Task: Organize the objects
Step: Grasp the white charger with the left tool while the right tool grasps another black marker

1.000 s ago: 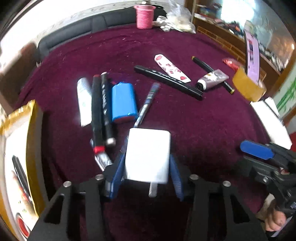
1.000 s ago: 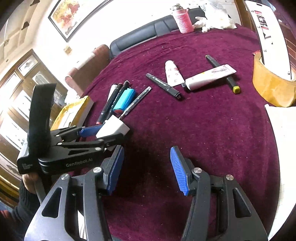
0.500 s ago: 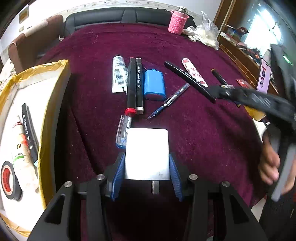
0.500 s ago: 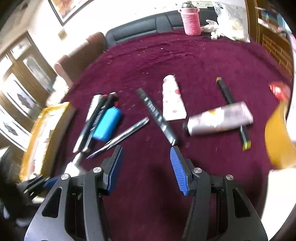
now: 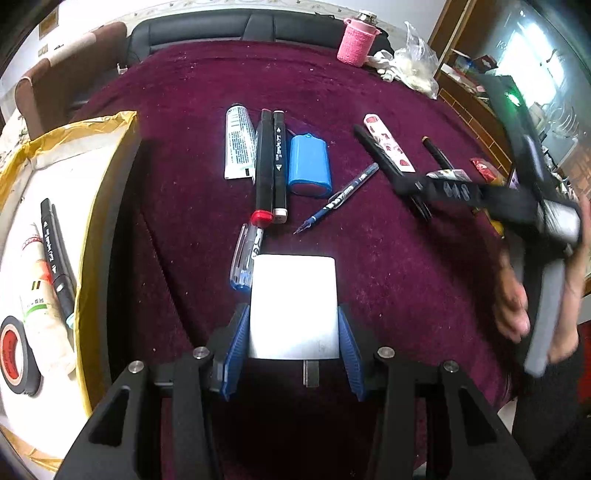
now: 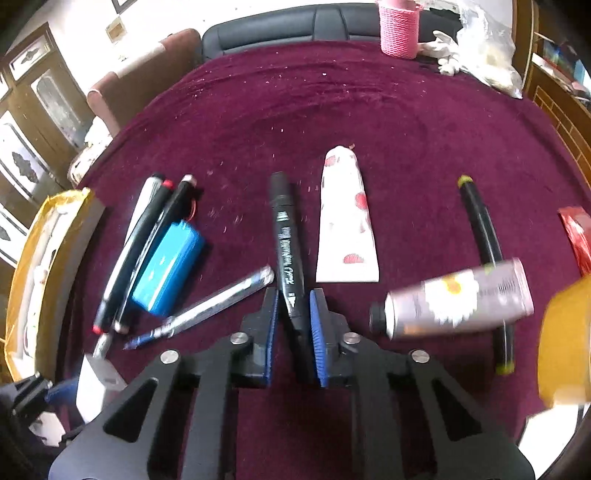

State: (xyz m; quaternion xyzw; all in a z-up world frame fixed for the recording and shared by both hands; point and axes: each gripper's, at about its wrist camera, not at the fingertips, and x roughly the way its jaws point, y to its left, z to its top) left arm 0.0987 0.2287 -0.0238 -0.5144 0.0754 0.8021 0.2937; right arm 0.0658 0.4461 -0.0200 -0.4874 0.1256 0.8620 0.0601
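Note:
My left gripper (image 5: 293,328) is shut on a white charger block (image 5: 293,306) and holds it above the maroon cloth. My right gripper (image 6: 293,317) is closed around the near end of a black marker (image 6: 286,236) that lies on the cloth. Beside the marker lie a blue pen (image 6: 207,306), a blue battery pack (image 6: 168,269), two black markers (image 6: 147,240), a strawberry-print tube (image 6: 347,225) and a purple daisy tube (image 6: 458,299). The right gripper also shows in the left wrist view (image 5: 413,188).
A yellow-edged box (image 5: 85,258) at the left holds a marker, a tube and a tape roll (image 5: 16,354). A pink cup (image 6: 399,31) stands at the far edge. A yellow tape roll (image 6: 565,339) and a yellow-capped marker (image 6: 484,236) lie at the right.
My right gripper has moved forward to the black marker and closed around it. My left gripper has turned toward the box with the charger still in it.

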